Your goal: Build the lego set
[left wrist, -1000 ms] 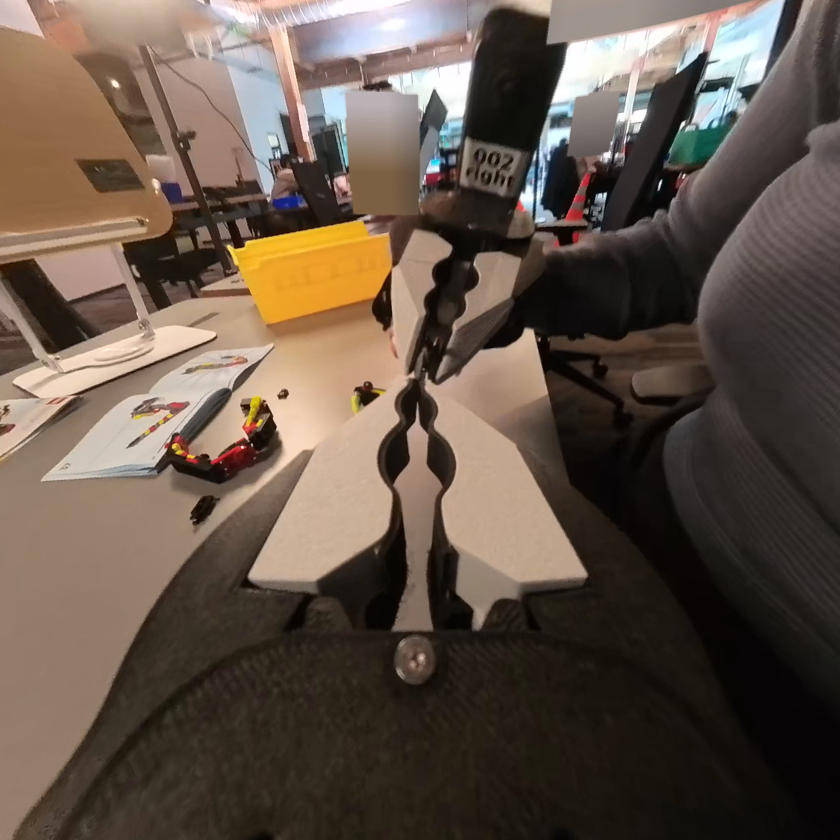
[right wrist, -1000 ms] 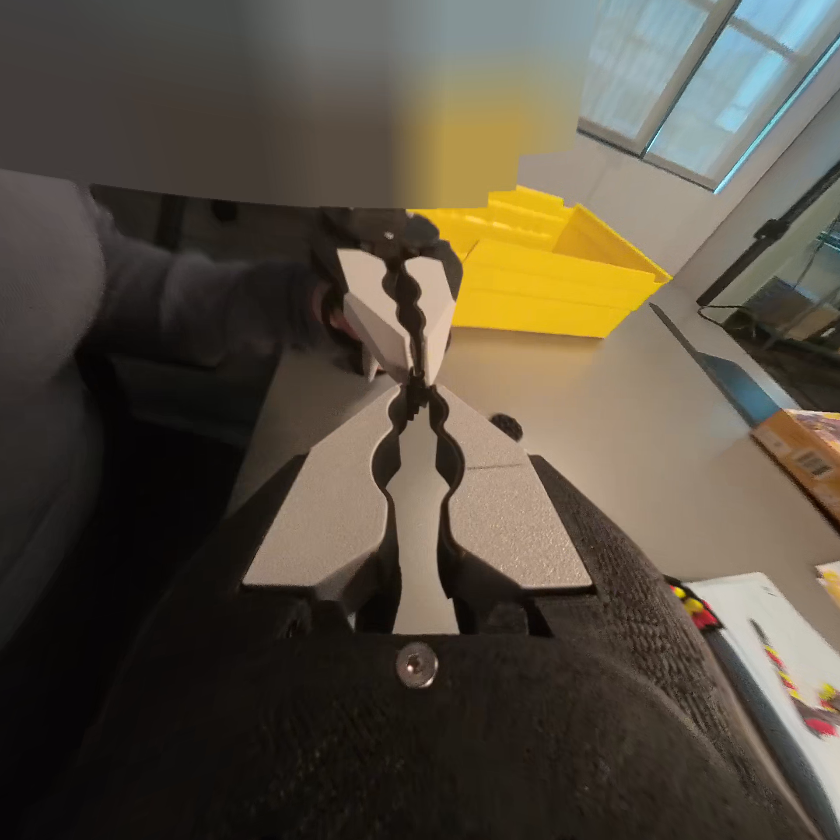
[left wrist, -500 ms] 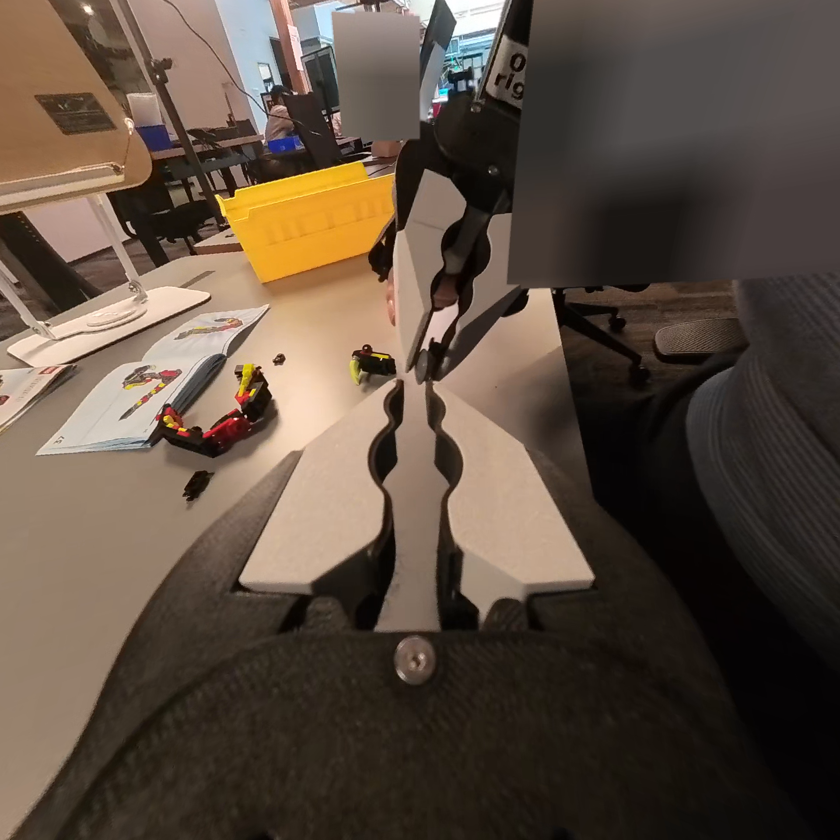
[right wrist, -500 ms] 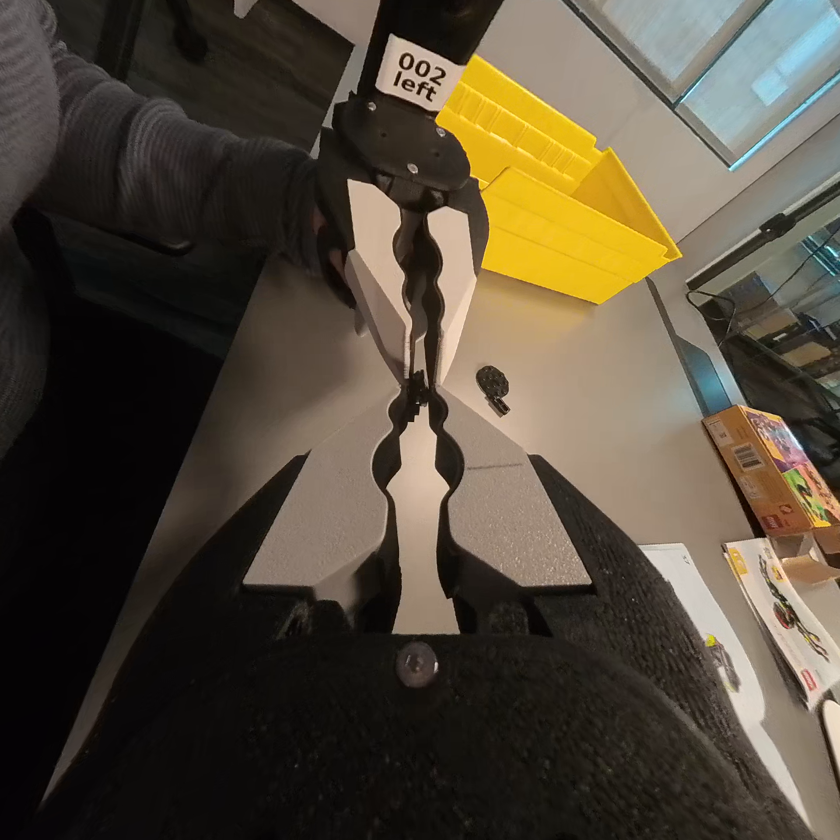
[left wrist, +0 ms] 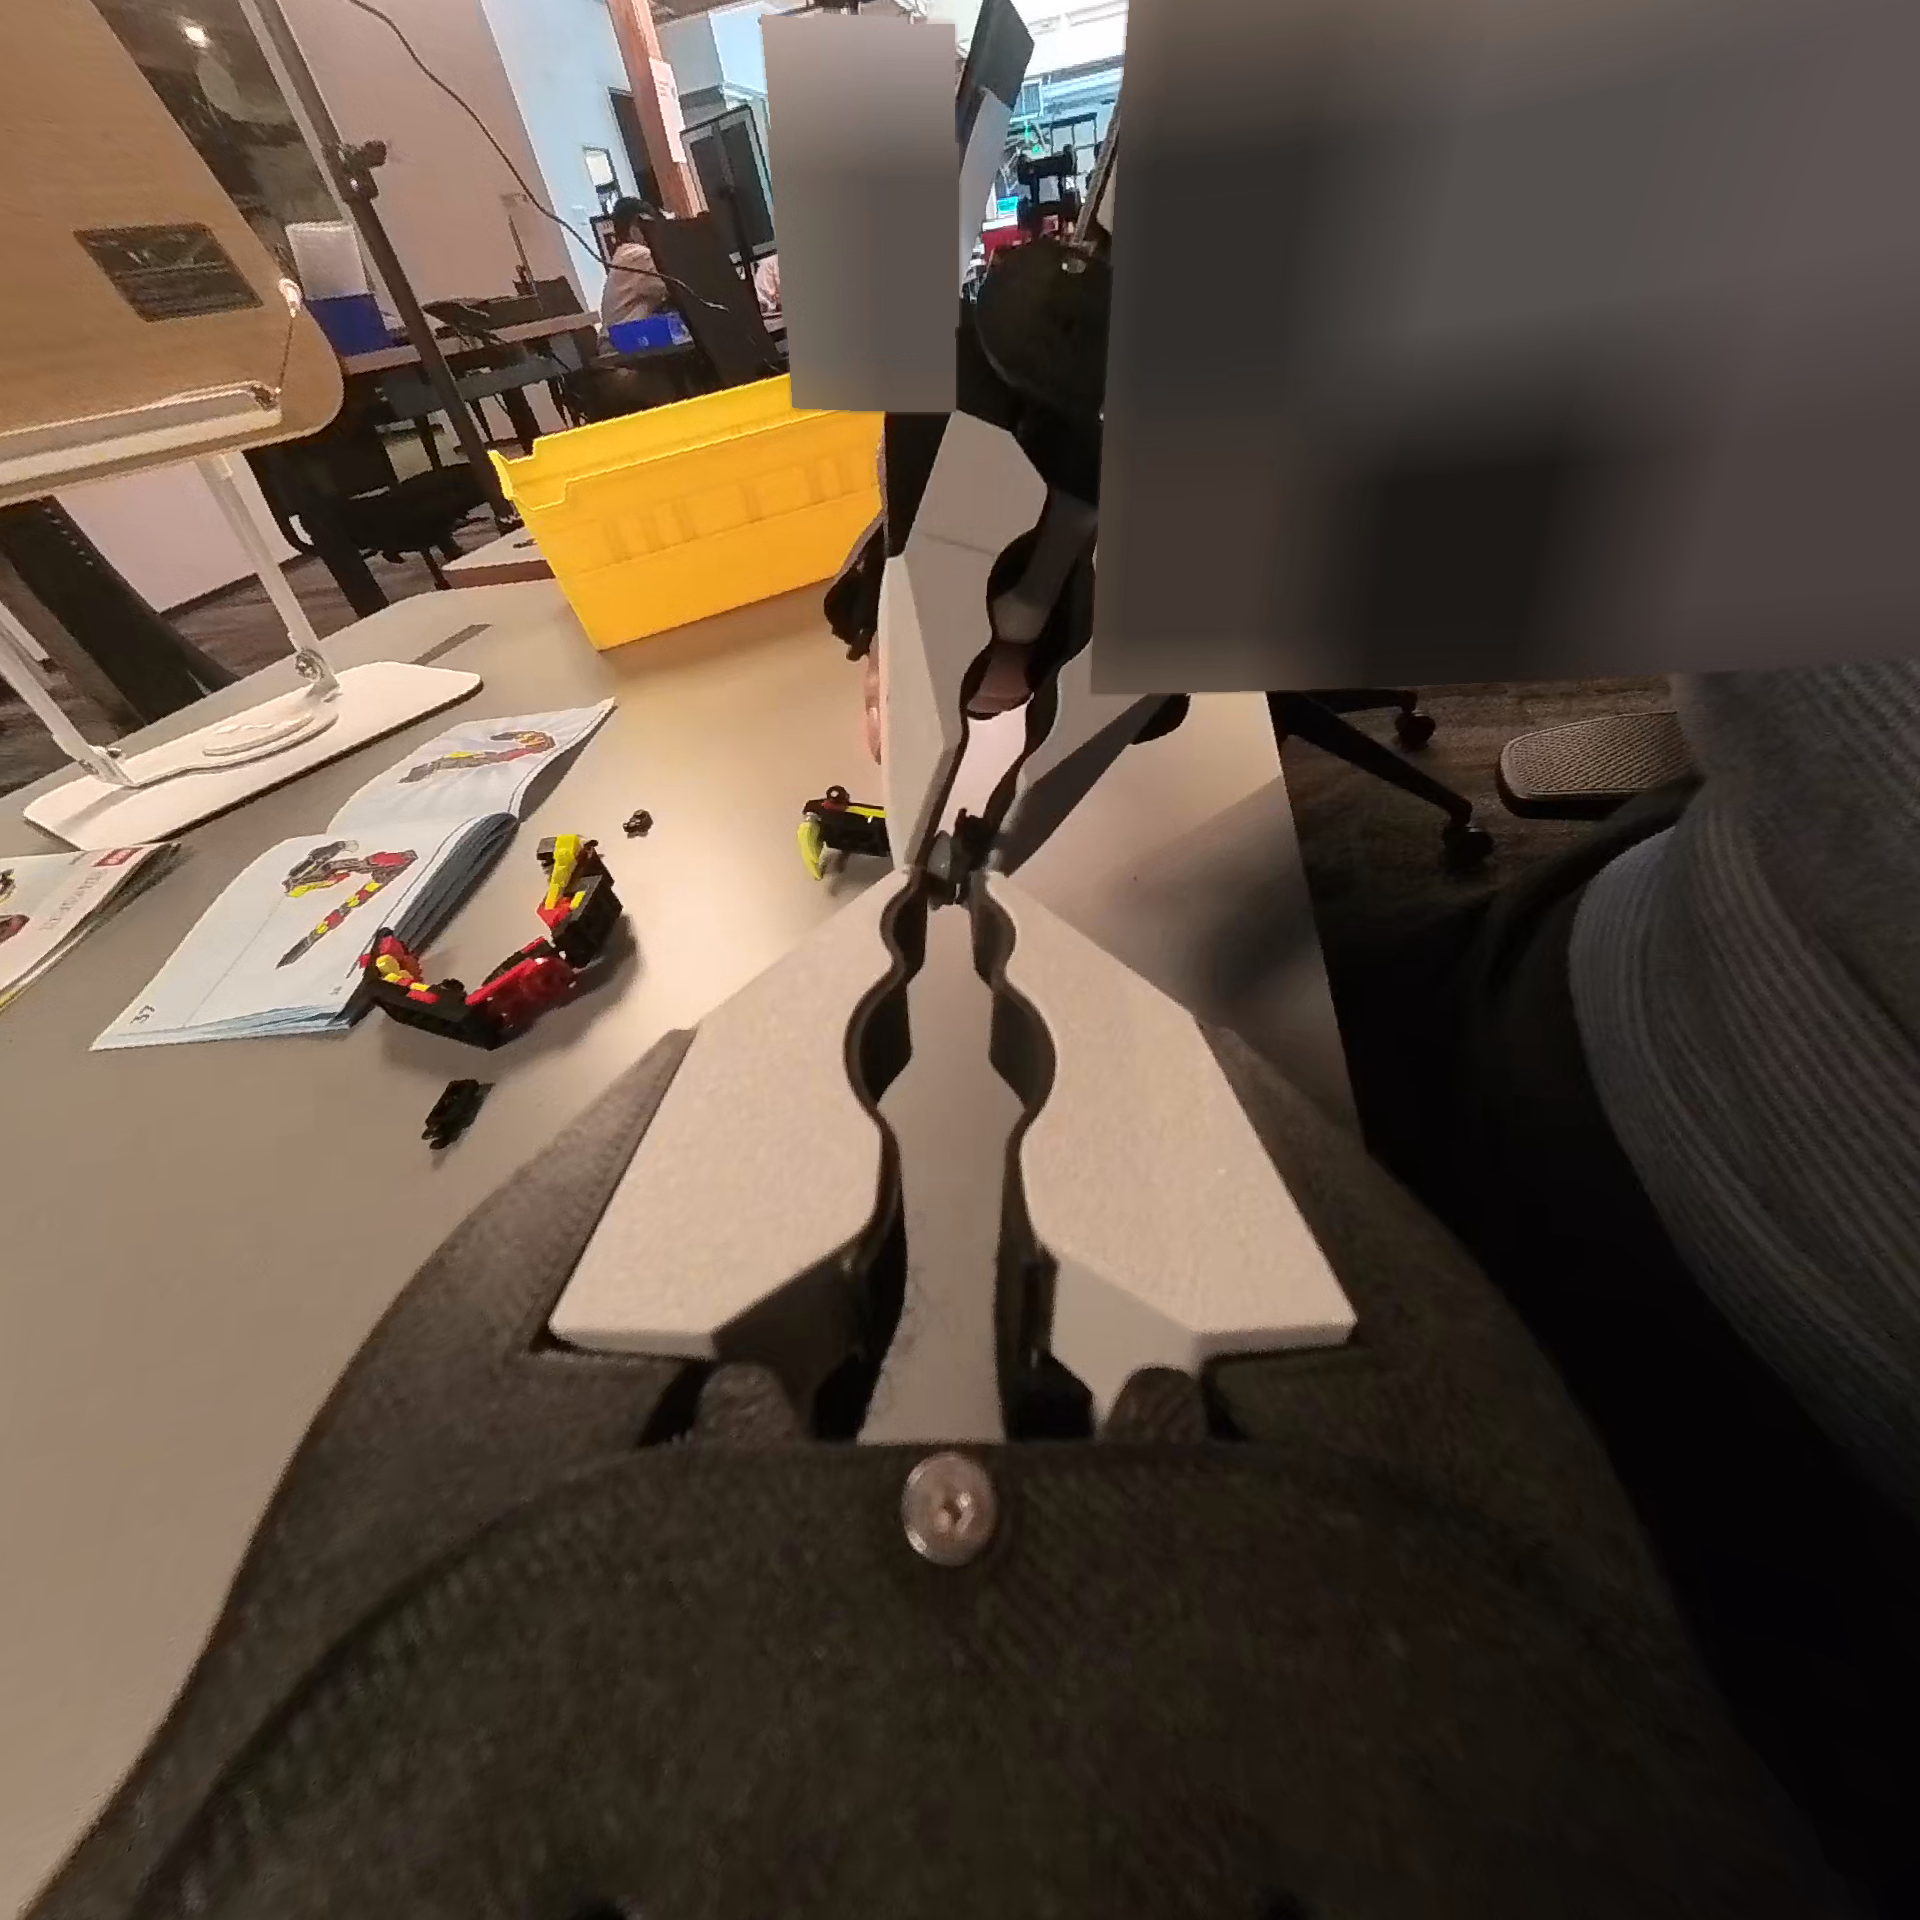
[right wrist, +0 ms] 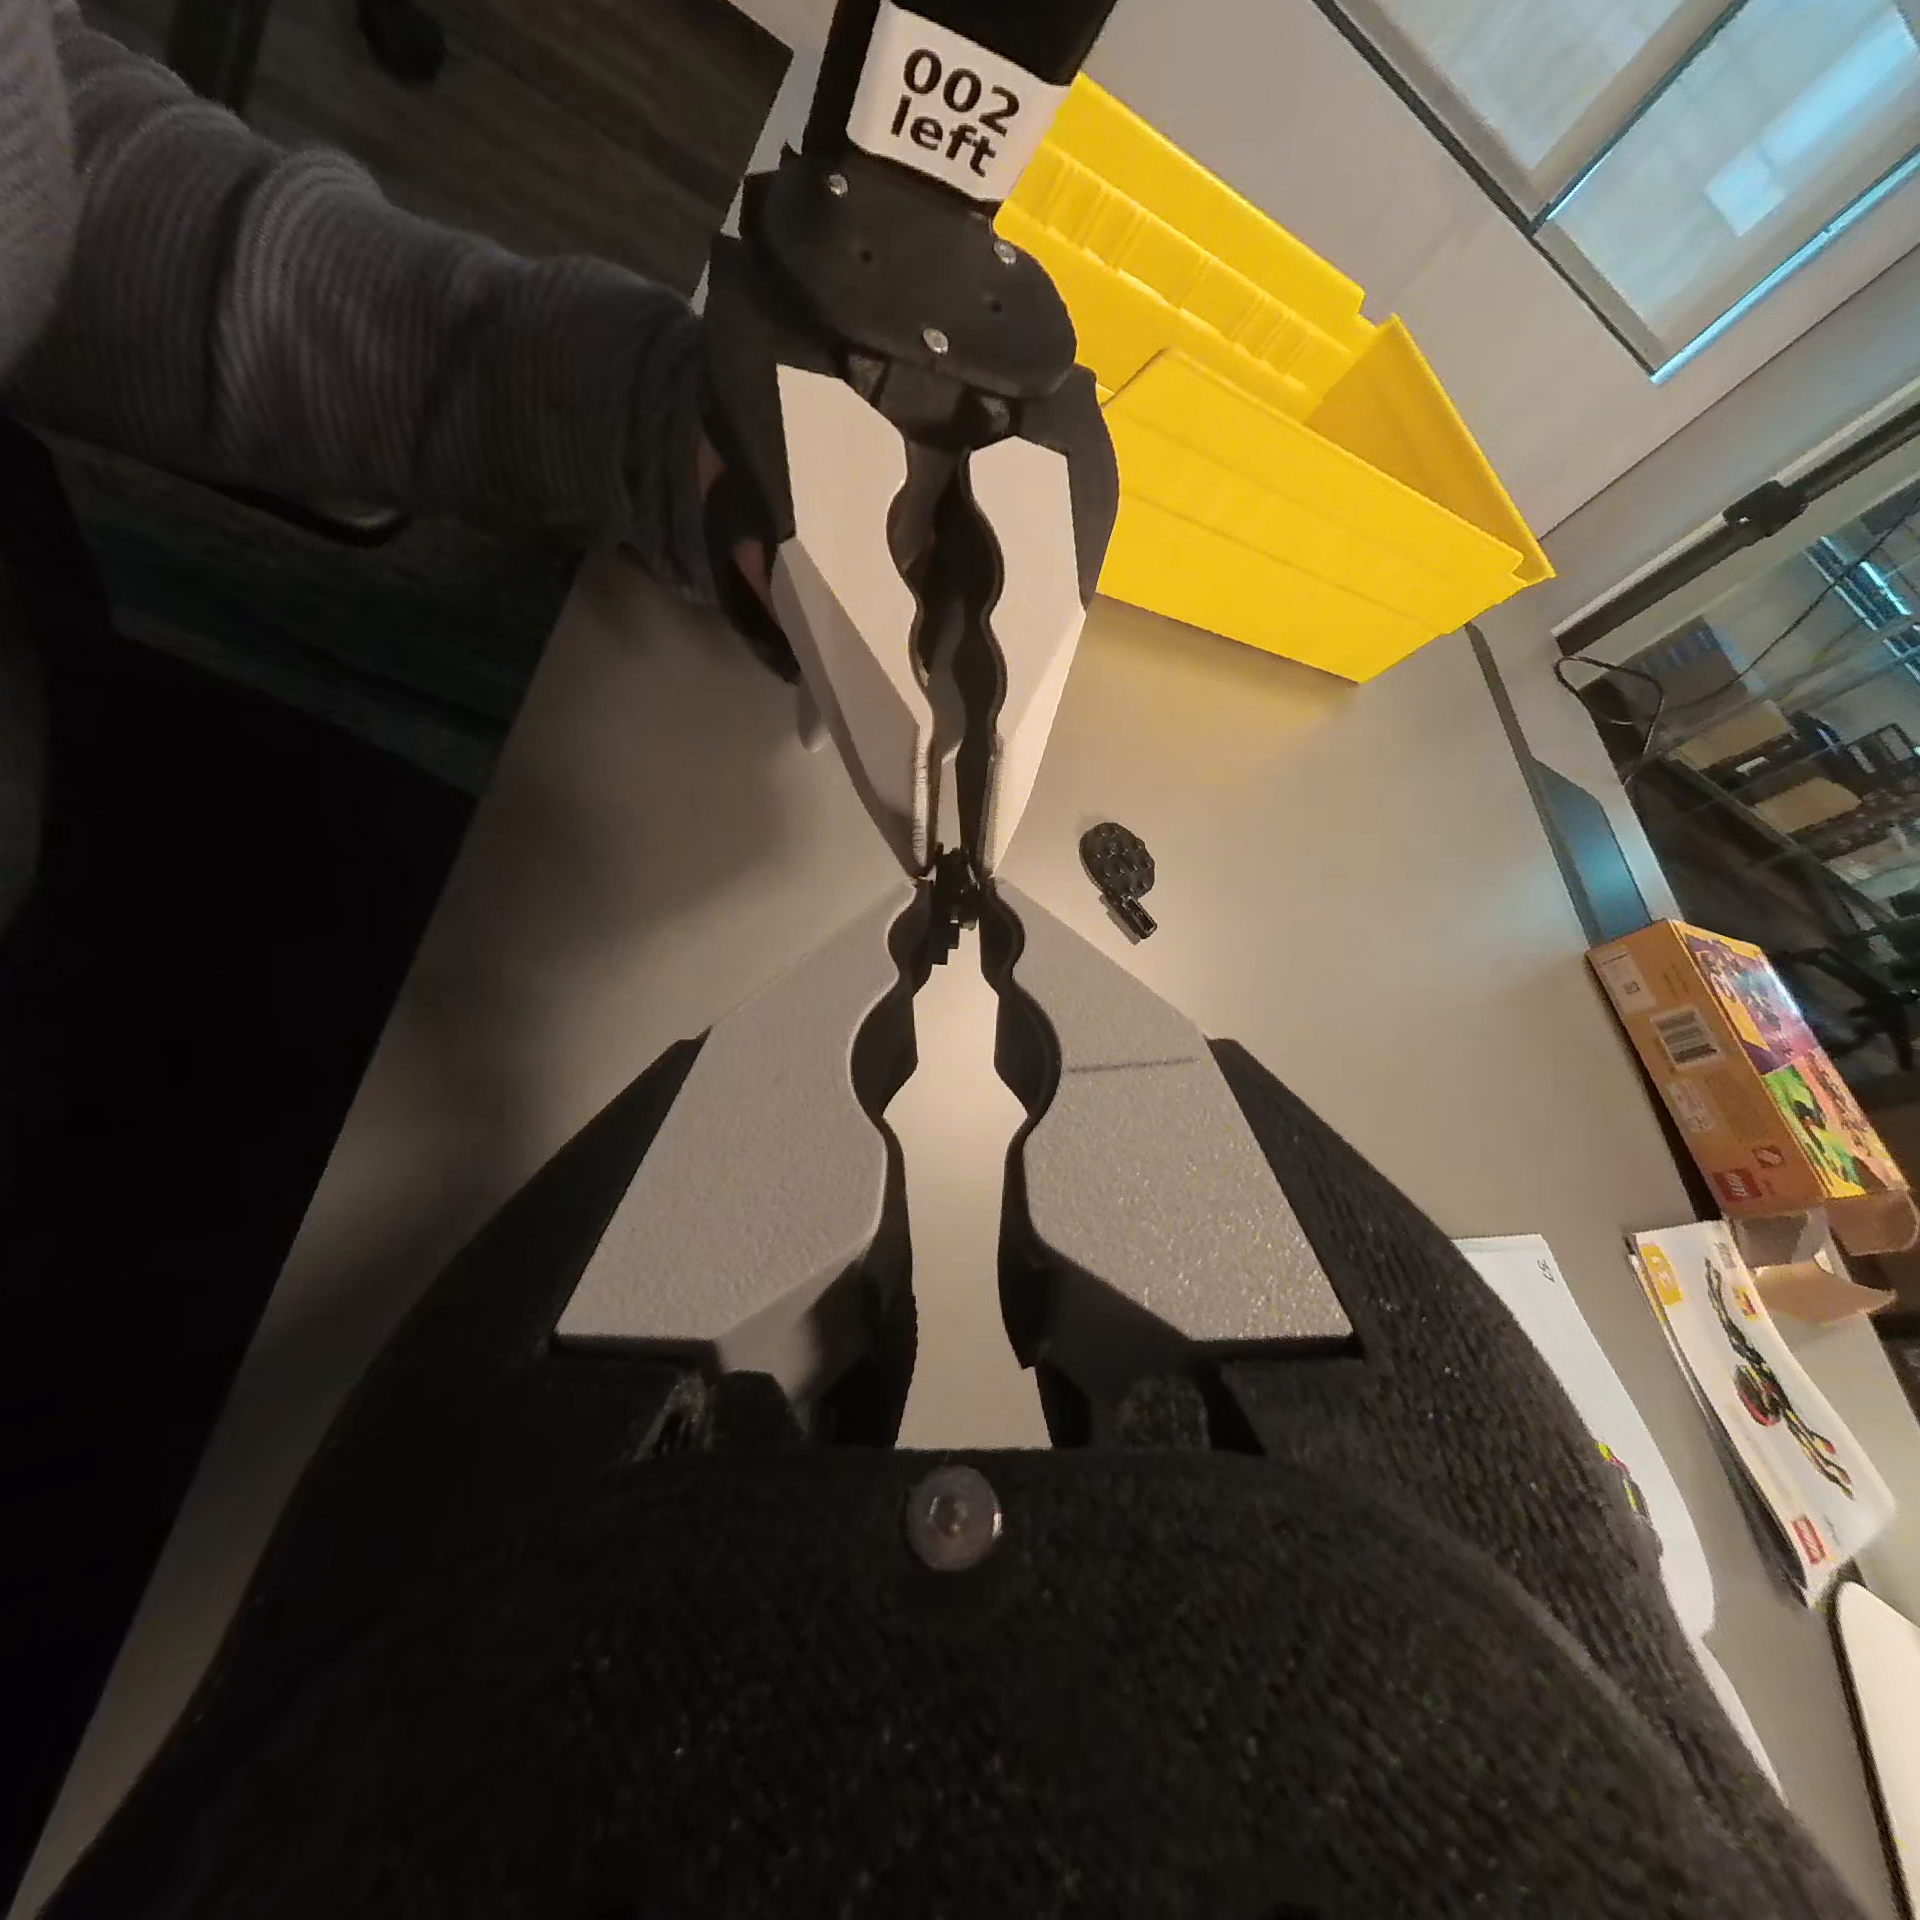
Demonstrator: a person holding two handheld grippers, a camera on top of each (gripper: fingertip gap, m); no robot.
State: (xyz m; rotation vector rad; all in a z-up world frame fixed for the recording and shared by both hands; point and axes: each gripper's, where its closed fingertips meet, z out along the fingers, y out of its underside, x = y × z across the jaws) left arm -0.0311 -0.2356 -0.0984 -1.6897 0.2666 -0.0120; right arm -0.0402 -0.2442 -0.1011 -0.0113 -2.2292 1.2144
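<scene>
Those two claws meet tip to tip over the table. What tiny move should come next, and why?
Probably press the tips gently together: the left gripper and right gripper each pinch a small dark piece, and the pieces already touch, seemingly not fully seated.

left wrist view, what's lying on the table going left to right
open instruction booklet → red, black and yellow lego build → tiny black piece → small black piece with a yellow-green claw

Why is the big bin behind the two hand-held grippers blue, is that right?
Not quite: the bin is yellow, not blue, as the left wrist view shows. It does sit on the table behind the left hand-held gripper and right hand-held gripper.
</scene>
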